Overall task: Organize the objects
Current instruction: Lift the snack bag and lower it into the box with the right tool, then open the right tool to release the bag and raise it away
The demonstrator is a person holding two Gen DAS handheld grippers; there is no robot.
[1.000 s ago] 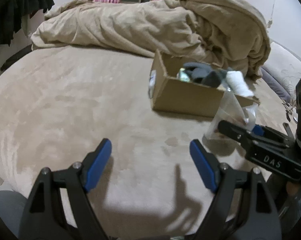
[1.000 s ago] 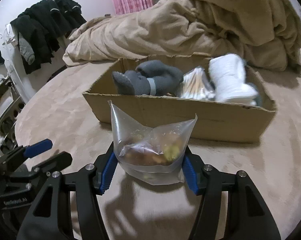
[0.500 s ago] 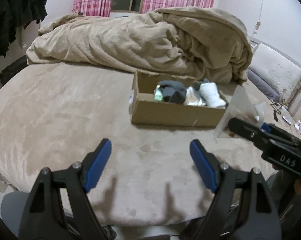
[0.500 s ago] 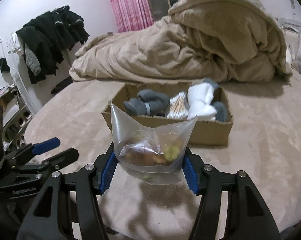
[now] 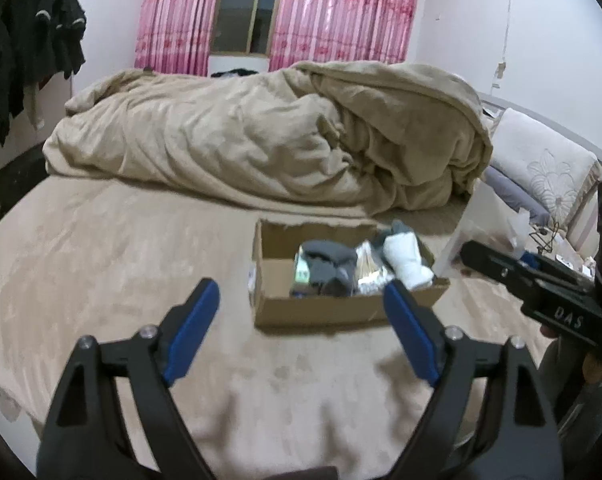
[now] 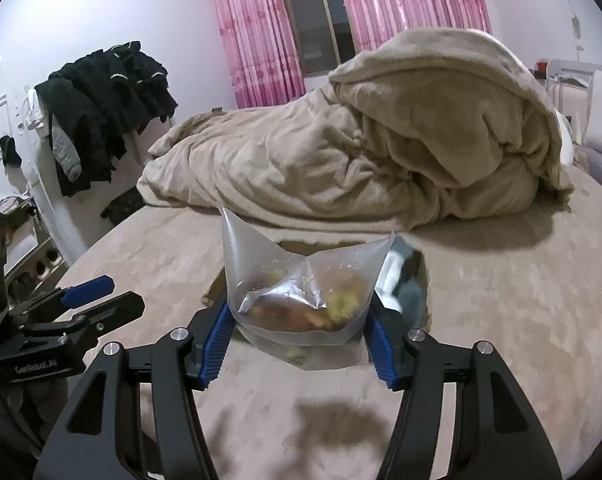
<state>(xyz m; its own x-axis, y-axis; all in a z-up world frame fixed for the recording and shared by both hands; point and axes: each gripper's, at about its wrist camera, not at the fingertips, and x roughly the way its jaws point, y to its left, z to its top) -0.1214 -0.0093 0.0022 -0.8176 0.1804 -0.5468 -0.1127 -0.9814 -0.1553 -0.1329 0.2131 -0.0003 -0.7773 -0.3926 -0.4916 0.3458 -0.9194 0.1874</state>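
My right gripper [image 6: 297, 344] is shut on a clear plastic bag [image 6: 301, 288] with brown and yellow food in it, held up in the air over the bed. An open cardboard box [image 5: 325, 308] sits on the beige bed; it holds grey socks [image 5: 327, 266], a white sock roll [image 5: 407, 258] and a pack of cotton swabs [image 5: 371, 268]. In the right wrist view the box [image 6: 415, 276] is mostly hidden behind the bag. My left gripper [image 5: 303, 332] is open and empty, raised in front of the box. The right gripper also shows in the left wrist view [image 5: 513, 272].
A heaped beige blanket [image 5: 285, 144] lies across the far side of the bed [image 5: 101, 248]. Dark clothes [image 6: 101, 108] hang at the left wall. Pillows [image 5: 541, 176] lie at the right. Pink curtains [image 5: 313, 12] flank a window behind.
Both grippers have lifted and pulled back from the box, so it looks smaller and lower. The bag stays held in the right gripper. The left gripper stays open.
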